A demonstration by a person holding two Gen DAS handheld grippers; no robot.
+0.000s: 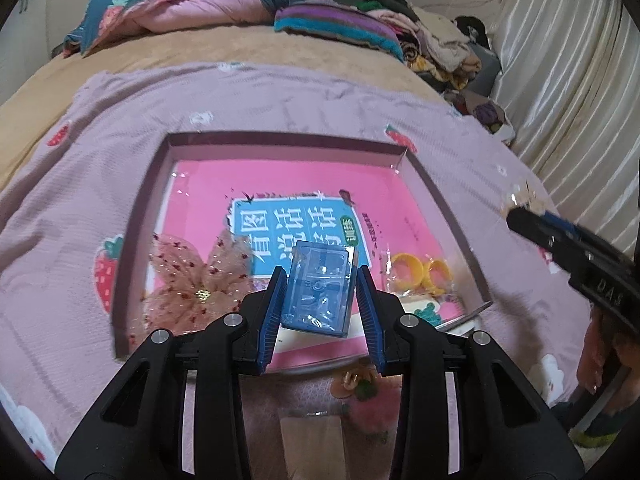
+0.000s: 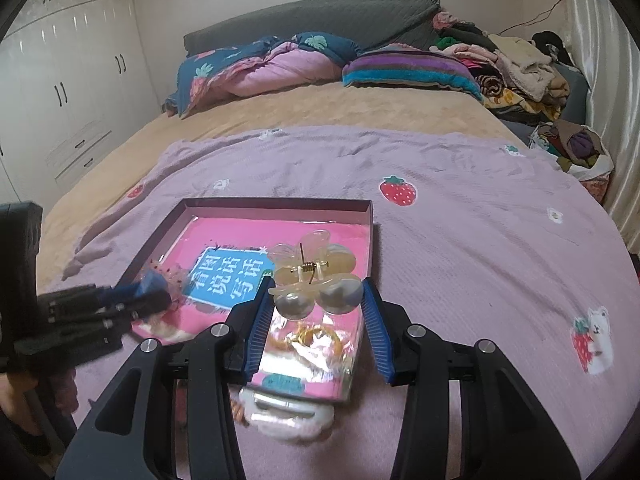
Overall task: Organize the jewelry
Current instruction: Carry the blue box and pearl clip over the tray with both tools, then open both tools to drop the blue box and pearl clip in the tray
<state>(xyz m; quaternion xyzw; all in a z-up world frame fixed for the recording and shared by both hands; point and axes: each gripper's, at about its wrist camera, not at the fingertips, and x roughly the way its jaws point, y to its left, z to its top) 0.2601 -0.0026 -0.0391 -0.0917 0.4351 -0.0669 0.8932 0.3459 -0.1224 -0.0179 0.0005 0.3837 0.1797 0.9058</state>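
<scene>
Over the tray's (image 1: 140, 216) left half, the left tool (image 1: 320, 280) is gripping a clear blue case (image 1: 318, 290), its long axis running along the fingers, with the bow (image 1: 192, 280) lying just left below. Over the right near corner, the right tool (image 2: 318, 292) is pinching a butterfly claw clip (image 2: 316, 280), with bagged yellow rings (image 1: 420, 272) underneath.

- The pink book (image 1: 304, 184) lying in the tray (image 1: 280, 139) carries a blue title panel (image 1: 288, 236) with large white Chinese characters, 看图说话写话; they stand upside down in the left wrist view and upright in the right wrist view.
- A small green badge (image 1: 347, 230) beside that panel seems to read 训练, though it is blurred.
- The right gripper (image 1: 520, 218), at the edge of the left wrist view, bears embossed letters, "DAS" (image 1: 607, 293).
</scene>
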